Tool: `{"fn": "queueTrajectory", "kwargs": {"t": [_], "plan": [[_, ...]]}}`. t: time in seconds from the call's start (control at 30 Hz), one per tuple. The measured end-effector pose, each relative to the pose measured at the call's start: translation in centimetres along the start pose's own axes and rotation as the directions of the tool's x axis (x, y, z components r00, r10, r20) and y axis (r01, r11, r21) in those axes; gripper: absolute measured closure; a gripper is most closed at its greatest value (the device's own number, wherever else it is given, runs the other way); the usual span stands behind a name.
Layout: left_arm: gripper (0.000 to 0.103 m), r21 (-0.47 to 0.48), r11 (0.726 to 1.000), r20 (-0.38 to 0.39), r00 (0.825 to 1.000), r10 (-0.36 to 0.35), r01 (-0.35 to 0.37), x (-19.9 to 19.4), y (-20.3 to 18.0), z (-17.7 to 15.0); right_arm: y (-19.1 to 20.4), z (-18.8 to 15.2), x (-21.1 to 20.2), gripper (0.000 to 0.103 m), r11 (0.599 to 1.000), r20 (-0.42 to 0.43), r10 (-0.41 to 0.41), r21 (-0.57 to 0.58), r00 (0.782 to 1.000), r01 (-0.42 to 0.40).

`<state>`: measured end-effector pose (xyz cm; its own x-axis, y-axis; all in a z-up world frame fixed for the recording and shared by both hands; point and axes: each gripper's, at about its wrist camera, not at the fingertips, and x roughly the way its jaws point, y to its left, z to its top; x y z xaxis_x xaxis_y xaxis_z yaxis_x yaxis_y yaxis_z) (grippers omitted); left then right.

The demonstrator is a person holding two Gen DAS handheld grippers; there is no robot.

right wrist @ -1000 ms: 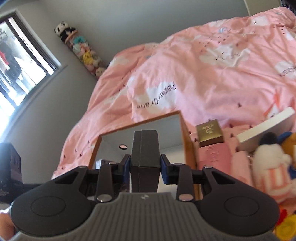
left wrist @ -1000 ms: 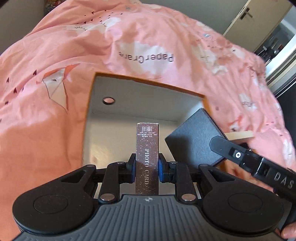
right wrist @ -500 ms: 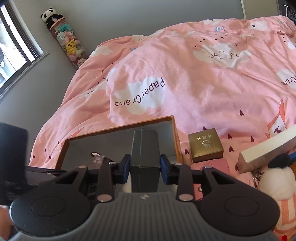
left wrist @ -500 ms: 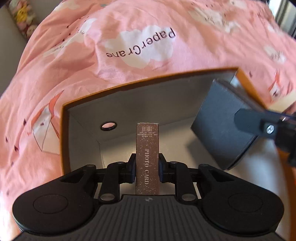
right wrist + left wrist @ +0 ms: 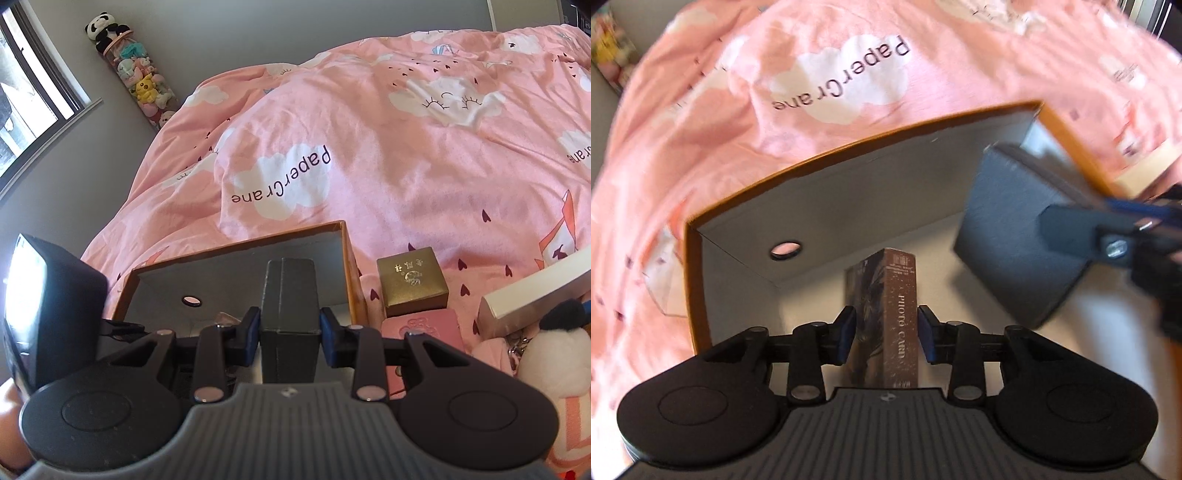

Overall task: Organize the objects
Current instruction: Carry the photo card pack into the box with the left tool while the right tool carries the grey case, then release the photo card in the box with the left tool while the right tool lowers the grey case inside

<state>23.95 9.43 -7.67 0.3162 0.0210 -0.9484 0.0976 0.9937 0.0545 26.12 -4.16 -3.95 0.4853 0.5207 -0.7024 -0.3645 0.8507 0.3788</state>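
Note:
An open cardboard box with an orange rim (image 5: pixel 849 147) lies on the pink duvet. Inside it a brown "PHOTO CARD" box (image 5: pixel 899 314) stands on end on the floor. My left gripper (image 5: pixel 885 336) straddles it; its jaws are opening, and the blue pads stand clear of the card box on both sides. My right gripper (image 5: pixel 290 332) is shut on a dark grey box (image 5: pixel 290 295), held upright over the cardboard box's right side. In the left wrist view that grey box (image 5: pixel 1015 229) hangs at the right, above the floor.
Right of the cardboard box lie a gold box (image 5: pixel 410 280), a pink box (image 5: pixel 424 332), a long white box (image 5: pixel 535 288) and a white plush toy (image 5: pixel 550 358). The pink duvet (image 5: pixel 406 147) spreads behind. A tube of plush toys (image 5: pixel 136 74) stands by the wall.
The left gripper sank into the cardboard box and its jaws came apart off the photo card box, which now stands free. The right gripper lowered with the grey box.

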Motion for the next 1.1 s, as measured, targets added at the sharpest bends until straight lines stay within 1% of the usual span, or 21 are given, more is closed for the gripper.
{"fn": "queueTrajectory", "kwargs": {"t": [0.07,0.13,0.17,0.2,0.27,0.33,0.43,0.5,0.6,0.67,0.7,0.77,0.83,0.97,1.03,1.1], "plan": [[0.060,-0.025,0.998,-0.002,0.998,-0.062,0.062,-0.6,0.5,-0.1,0.0,-0.1,0.0,0.068,1.000,-0.004,0.003,0.000,1.000,-0.003],[0.060,-0.037,0.994,-0.003,0.995,-0.100,0.100,-0.8,0.8,-0.3,-0.1,-0.1,0.1,0.068,1.000,-0.010,0.003,0.001,1.000,-0.003],[0.062,-0.041,0.993,-0.006,0.994,-0.110,0.110,-0.8,0.9,-0.4,0.0,-0.2,0.2,0.068,1.000,-0.014,0.000,-0.001,1.000,0.000],[0.065,-0.050,0.993,-0.003,0.994,-0.111,0.110,-0.9,1.0,-0.5,0.1,-0.4,0.3,0.068,1.000,-0.016,-0.001,-0.005,1.000,0.001],[0.065,-0.059,0.993,0.024,0.994,-0.103,0.104,-1.6,1.4,-0.7,0.4,-0.6,0.3,0.068,1.000,-0.018,-0.014,-0.020,1.000,0.013],[0.065,-0.073,0.991,0.066,0.992,-0.111,0.115,-2.8,2.0,-1.0,1.1,-0.9,0.1,0.068,0.998,-0.018,-0.050,-0.047,0.999,0.049],[0.065,-0.114,0.985,0.139,0.984,-0.110,0.127,-5.0,3.4,-1.7,2.0,-1.6,0.1,0.068,0.991,-0.018,-0.100,-0.094,0.995,0.098],[0.065,-0.142,0.982,0.190,0.977,-0.092,0.121,-6.4,4.4,-2.2,2.5,-2.1,0.4,0.068,0.988,-0.039,-0.112,-0.108,0.993,0.107],[0.065,-0.196,0.972,0.255,0.964,-0.079,0.132,-8.1,6.4,-3.1,3.3,-2.7,0.7,0.067,0.988,-0.051,-0.119,-0.109,0.992,0.113],[0.065,-0.223,0.966,0.274,0.959,-0.069,0.133,-9.1,7.6,-3.8,3.8,-2.9,0.8,0.067,0.985,-0.042,-0.139,-0.105,0.989,0.134],[0.065,-0.232,0.965,0.273,0.960,-0.061,0.127,-9.3,8.0,-4.1,3.9,-2.9,0.8,0.067,0.987,-0.039,-0.139,-0.091,0.990,0.135],[0.065,-0.238,0.964,0.257,0.965,-0.055,0.118,-9.5,8.9,-4.5,3.8,-2.8,1.2,0.067,0.994,-0.065,-0.110,-0.034,0.992,0.108],[0.065,-0.244,0.963,0.239,0.969,-0.058,0.118,-9.3,9.7,-4.9,3.5,-2.9,2.1,0.067,0.996,-0.119,-0.066,0.049,0.991,0.072],[0.065,-0.254,0.959,0.227,0.971,-0.070,0.128,-8.8,10.5,-6.0,4.5,-3.3,3.2,0.067,0.996,-0.104,-0.003,0.094,0.995,0.013],[0.065,-0.259,0.955,0.224,0.971,-0.087,0.145,-8.5,10.8,-6.2,4.7,-3.0,3.7,0.067,0.994,-0.094,0.006,0.113,0.996,0.004],[0.062,-0.250,0.957,0.213,0.973,-0.093,0.146,-8.2,10.7,-6.2,4.3,-2.7,4.1,0.067,0.986,-0.084,0.025,0.166,0.996,-0.010]]}}
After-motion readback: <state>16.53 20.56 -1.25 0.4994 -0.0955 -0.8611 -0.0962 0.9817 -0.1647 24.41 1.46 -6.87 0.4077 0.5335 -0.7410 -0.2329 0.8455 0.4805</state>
